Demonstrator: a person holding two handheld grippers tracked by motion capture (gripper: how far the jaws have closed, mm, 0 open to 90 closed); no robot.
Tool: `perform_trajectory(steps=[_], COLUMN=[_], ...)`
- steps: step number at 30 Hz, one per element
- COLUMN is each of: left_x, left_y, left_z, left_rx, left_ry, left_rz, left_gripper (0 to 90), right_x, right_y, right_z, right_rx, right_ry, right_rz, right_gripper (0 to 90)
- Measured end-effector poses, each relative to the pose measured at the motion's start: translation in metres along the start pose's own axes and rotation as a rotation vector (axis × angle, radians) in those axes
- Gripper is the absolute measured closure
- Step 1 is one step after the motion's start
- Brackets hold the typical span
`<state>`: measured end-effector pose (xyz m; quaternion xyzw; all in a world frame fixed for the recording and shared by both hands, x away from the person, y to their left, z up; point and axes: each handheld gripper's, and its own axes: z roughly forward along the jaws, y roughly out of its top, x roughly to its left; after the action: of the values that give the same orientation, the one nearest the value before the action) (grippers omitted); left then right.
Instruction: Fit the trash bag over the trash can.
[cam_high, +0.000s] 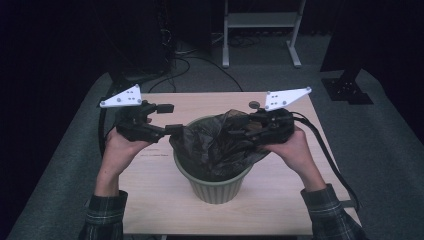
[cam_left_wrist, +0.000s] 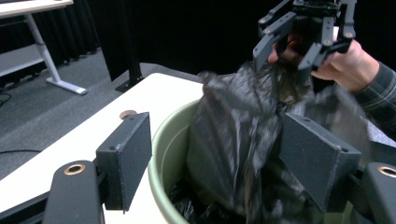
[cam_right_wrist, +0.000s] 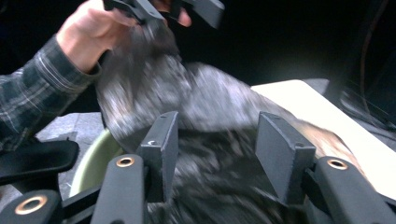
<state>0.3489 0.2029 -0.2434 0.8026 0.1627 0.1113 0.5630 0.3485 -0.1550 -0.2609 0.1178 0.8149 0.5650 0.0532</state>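
Observation:
A green bin (cam_high: 215, 187) stands mid-table with a crumpled black bag (cam_high: 215, 142) bulging out of its top. My left gripper (cam_high: 170, 118) is level at the bin's left rim, pointing right, and its lower jaw touches the bag's edge. In the left gripper view its jaws (cam_left_wrist: 217, 140) stand wide apart; the bag (cam_left_wrist: 233, 135) fills the right half of the gap and the bin rim (cam_left_wrist: 161, 154) crosses below. My right gripper (cam_high: 240, 131) lies over the bag's right side. Its jaws (cam_right_wrist: 217, 140) are also apart, with the blurred bag (cam_right_wrist: 201, 98) between them.
A small round dark disc (cam_high: 254, 104) lies on the wooden table (cam_high: 150, 200) behind the bin. The right gripper's cable (cam_high: 325, 150) trails over the table's right edge. A white-legged frame (cam_high: 260, 30) and floor cables stand beyond the far edge.

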Motion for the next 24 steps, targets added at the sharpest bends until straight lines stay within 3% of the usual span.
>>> perform_trajectory(steps=[4,7,11,17,20,24], left_x=[-0.003,-0.007,-0.016,-0.026,-0.024,-0.016], left_y=[0.003,0.007,0.014,0.007,0.001,-0.010], left_z=[0.009,0.012,0.020,0.040,0.049,0.054], left_rx=[0.003,-0.008,-0.003,0.057,0.106,0.130], left_ry=[-0.014,-0.025,-0.047,-0.054,-0.021,0.003], left_rz=[0.006,0.016,0.039,0.058,0.055,0.028], left_gripper=[24.5,24.3,24.2,23.4,21.7,21.9], right_x=[0.006,0.010,0.009,0.004,0.001,-0.003], right_y=[0.008,0.009,0.005,0.000,-0.003,-0.010], right_z=[0.022,0.041,0.049,0.038,0.029,0.012], right_rx=[0.016,0.072,0.098,0.082,0.067,0.049], right_ry=[0.051,0.060,0.057,0.031,0.017,-0.011], right_rz=[-0.009,-0.029,-0.025,0.012,0.022,0.035], right_gripper=[51.2,51.8,53.0,54.0,53.3,50.6])
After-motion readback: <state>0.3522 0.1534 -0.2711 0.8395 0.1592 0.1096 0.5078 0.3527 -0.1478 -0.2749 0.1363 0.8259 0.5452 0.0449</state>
